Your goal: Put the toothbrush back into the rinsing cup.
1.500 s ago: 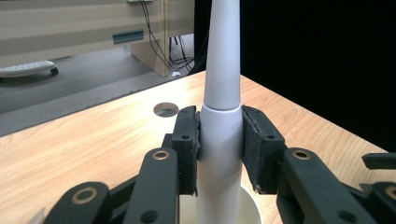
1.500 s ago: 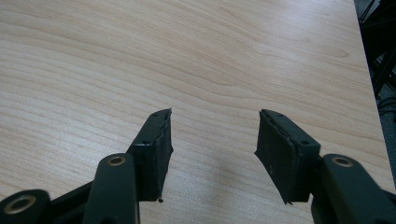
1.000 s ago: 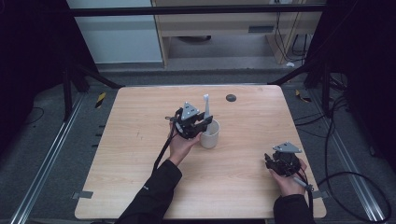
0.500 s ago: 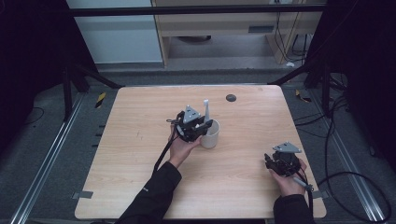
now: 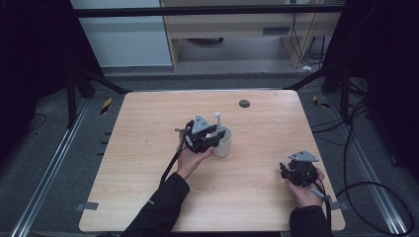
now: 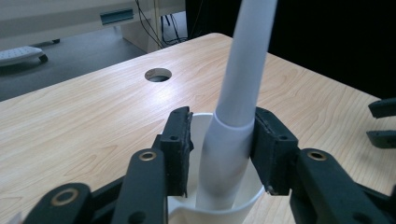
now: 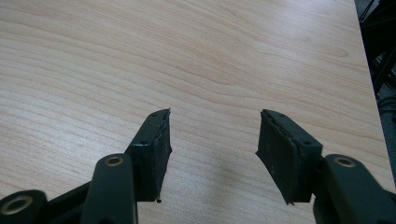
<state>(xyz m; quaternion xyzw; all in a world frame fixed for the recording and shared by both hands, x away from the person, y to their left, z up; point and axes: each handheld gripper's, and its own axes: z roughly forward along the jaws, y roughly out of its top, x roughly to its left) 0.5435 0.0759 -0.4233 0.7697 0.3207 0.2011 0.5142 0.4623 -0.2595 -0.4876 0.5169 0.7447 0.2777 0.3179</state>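
Centre of high view: white plastic cup on the wooden bench, white tube-shaped tool leaning in it, long axis near upright. Left tongs have just been opening; tool between them, left pad clear. Right tongs, lower right, gape with nothing between them.

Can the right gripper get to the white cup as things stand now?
Probably yes. The right gripper rests open near the table's right edge, with bare wood between it and the white cup. But the left gripper straddles the white tube standing in it.
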